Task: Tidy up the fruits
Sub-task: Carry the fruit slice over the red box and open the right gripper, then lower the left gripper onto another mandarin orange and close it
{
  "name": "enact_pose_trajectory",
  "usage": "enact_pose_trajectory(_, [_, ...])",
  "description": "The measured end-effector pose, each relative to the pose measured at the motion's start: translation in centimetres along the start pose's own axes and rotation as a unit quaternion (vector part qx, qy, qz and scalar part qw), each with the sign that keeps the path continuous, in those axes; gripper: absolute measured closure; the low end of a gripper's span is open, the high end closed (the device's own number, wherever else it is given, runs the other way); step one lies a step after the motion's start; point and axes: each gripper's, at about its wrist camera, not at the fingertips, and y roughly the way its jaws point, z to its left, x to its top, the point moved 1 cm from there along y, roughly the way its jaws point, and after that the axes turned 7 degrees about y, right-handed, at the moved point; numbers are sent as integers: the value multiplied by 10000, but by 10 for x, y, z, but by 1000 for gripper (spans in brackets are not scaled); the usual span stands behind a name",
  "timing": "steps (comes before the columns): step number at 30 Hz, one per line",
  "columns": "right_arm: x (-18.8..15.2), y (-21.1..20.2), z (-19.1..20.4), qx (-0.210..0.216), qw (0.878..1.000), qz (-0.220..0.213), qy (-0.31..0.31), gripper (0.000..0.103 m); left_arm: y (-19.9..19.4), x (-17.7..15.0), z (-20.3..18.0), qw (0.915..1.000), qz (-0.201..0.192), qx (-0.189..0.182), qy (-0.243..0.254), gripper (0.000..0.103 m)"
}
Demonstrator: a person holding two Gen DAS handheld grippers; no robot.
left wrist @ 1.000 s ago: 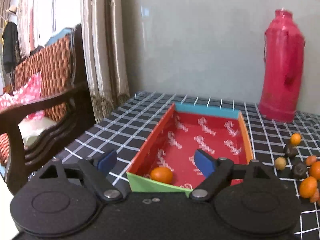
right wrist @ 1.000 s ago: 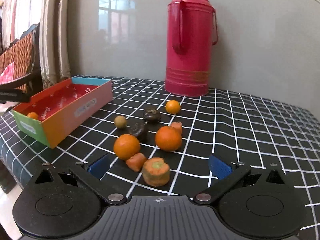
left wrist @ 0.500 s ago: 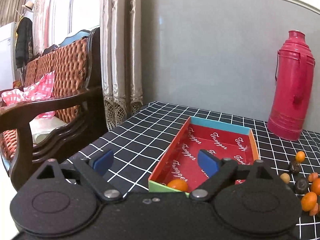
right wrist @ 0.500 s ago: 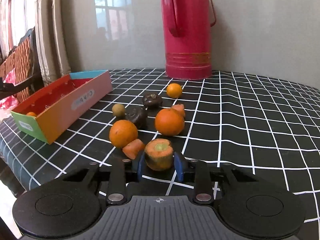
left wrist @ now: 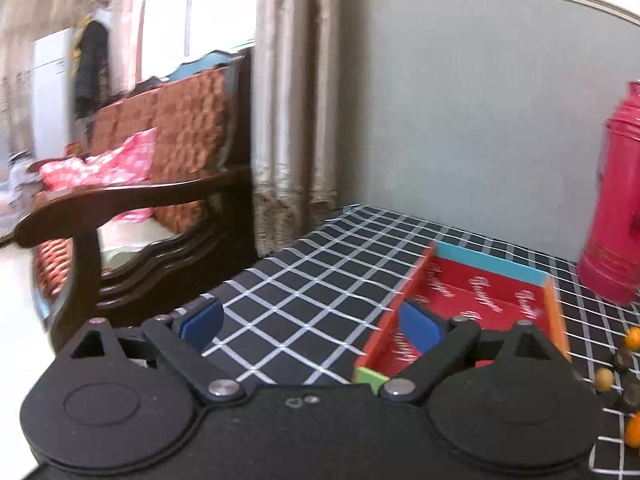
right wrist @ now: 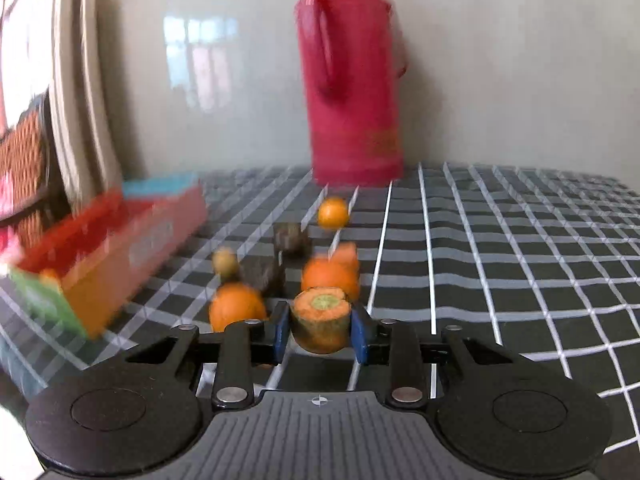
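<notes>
My right gripper (right wrist: 320,332) is shut on a carrot chunk (right wrist: 321,324) with a green core and holds it just above the checked tablecloth. Behind it lie two oranges (right wrist: 237,310) (right wrist: 329,276), a small orange fruit (right wrist: 333,212), two dark fruits (right wrist: 262,274), a small tan fruit (right wrist: 225,261) and another carrot piece (right wrist: 347,254). The red tray (right wrist: 116,236) stands at the left. My left gripper (left wrist: 308,326) is open and empty, left of the tray (left wrist: 472,300), which also shows in the left wrist view.
A tall red thermos (right wrist: 350,80) stands at the back against the wall, and shows at the right edge of the left wrist view (left wrist: 618,216). A wooden chair (left wrist: 132,208) with a pink cloth stands past the table's left edge. Curtains (left wrist: 296,92) hang behind.
My right gripper closed on the carrot chunk and has lifted it off the cloth. My left gripper has drawn back and left from the tray, still open.
</notes>
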Motion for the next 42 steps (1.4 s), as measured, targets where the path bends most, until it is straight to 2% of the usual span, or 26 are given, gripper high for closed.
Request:
enact_pose_trajectory(5, [12, -6, 35, 685, 9963, -506, 59, 71, 10, -1, 20, 9988, 262, 312, -276, 13])
enact_pose_trajectory(10, [11, 13, 93, 1445, 9881, -407, -321, 71, 16, -5, 40, 9968, 472, 421, -493, 13])
enact_pose_trajectory(14, [8, 29, 133, 1853, 9804, -257, -613, 71, 16, -8, 53, 9959, 483, 568, -515, 13])
enact_pose_trajectory(18, [-1, 48, 160, 1999, 9757, -45, -893, 71, 19, -9, 66, 9945, 542, 673, -593, 13])
enact_pose_trajectory(23, [-12, 62, 171, 2063, 9733, 146, -999, 70, 24, -9, 76, 9931, 608, 720, -692, 13])
enact_pose_trajectory(24, [-12, 63, 173, 2058, 9735, 131, -990, 66, 24, -9, 76, 9930, 619, 717, -701, 13])
enact_pose_trajectory(25, [-12, 63, 172, 2063, 9738, 117, -948, 50, 24, -10, 76, 9930, 627, 708, -706, 13])
enact_pose_trajectory(27, [-10, 55, 163, 2063, 9755, -42, -760, 31, 24, -9, 75, 9932, 629, 682, -698, 13])
enact_pose_trajectory(30, [-1, 42, 150, 1923, 9792, -387, -517, 23, 22, -9, 70, 9939, 595, 664, -643, 13])
enact_pose_trajectory(32, [3, 34, 139, 1698, 9830, -557, -429, 17, 21, -8, 65, 9944, 582, 637, -609, 13])
enact_pose_trajectory(34, [7, 30, 127, 1440, 9868, -677, -292, 3, 21, -7, 59, 9949, 585, 590, -573, 13])
enact_pose_trajectory(36, [12, 24, 112, 1126, 9900, -840, -155, 0, 19, -7, 52, 9955, 575, 527, -530, 13])
enact_pose_trajectory(39, [18, 13, 92, 494, 9927, -1099, -77, 0, 16, -6, 36, 9971, 524, 372, -418, 13])
enact_pose_trajectory(42, [22, 4, 67, -463, 9900, -1328, 66, 0, 9, -5, 11, 9991, 377, 100, -195, 13])
